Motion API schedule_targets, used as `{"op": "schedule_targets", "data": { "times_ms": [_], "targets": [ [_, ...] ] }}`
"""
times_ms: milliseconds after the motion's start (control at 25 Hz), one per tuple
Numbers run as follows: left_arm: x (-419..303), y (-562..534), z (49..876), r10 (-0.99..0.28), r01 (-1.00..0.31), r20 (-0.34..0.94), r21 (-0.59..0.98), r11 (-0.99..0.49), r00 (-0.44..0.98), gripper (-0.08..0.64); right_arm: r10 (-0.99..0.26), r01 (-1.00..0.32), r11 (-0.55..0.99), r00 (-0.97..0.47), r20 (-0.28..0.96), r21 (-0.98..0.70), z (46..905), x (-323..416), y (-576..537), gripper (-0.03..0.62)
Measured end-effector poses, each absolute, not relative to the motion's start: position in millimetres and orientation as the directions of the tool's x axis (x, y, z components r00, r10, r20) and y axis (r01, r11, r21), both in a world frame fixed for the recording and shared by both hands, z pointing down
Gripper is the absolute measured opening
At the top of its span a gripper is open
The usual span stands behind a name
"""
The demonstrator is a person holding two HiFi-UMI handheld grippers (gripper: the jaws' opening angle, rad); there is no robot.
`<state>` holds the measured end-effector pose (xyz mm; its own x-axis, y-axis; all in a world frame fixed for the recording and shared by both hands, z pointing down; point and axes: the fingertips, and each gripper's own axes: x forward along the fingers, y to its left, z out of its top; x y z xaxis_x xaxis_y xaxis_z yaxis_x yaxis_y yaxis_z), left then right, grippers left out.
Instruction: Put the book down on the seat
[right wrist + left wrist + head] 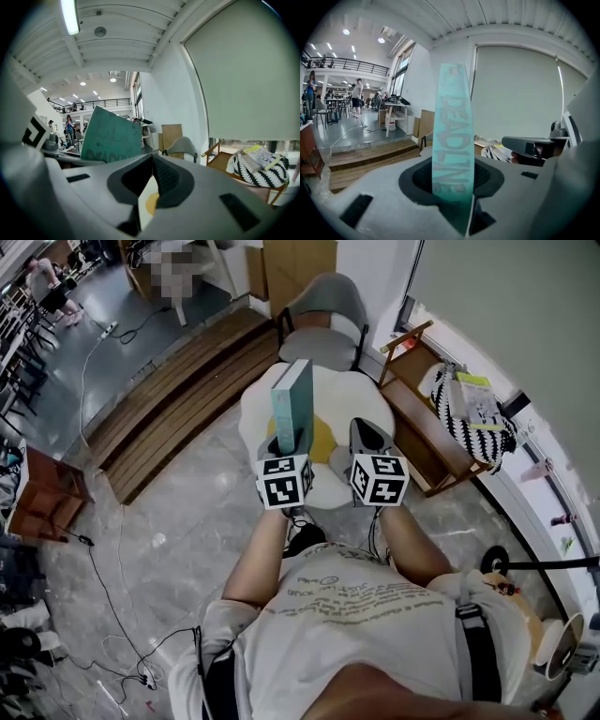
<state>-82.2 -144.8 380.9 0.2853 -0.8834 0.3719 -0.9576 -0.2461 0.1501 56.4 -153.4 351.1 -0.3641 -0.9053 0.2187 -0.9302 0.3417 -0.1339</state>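
Your left gripper (286, 444) has its jaws clamped half-wide on the lower edge of the book (292, 407), upright above the seat (349, 395), ready for lowering. Your right gripper (369, 439), at 3 o'clock, stands clear, jaws closed and empty.

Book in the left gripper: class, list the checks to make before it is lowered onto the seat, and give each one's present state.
1. Left gripper shut on the book: ok.
2. Book held upright: ok.
3. Book over the white seat: ok.
4. Seat bare where the book would land: ok.
5. Right gripper empty and apart from the book: ok.
6. Gap left between book and seat: cannot tell.
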Motion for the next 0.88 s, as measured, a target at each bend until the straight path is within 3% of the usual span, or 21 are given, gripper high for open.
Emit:
{"op": "schedule_targets", "data": {
  "times_ms": [880],
  "targets": [
    [-135.5,-343.3,373.9,-0.895,-0.966,0.372,0.172,-0.192,0.244,0.160,-0.887,-0.915,0.390,-0.403,0.228,-0.101,341.2,11.9,-354.9,0.028]
  ]
}}
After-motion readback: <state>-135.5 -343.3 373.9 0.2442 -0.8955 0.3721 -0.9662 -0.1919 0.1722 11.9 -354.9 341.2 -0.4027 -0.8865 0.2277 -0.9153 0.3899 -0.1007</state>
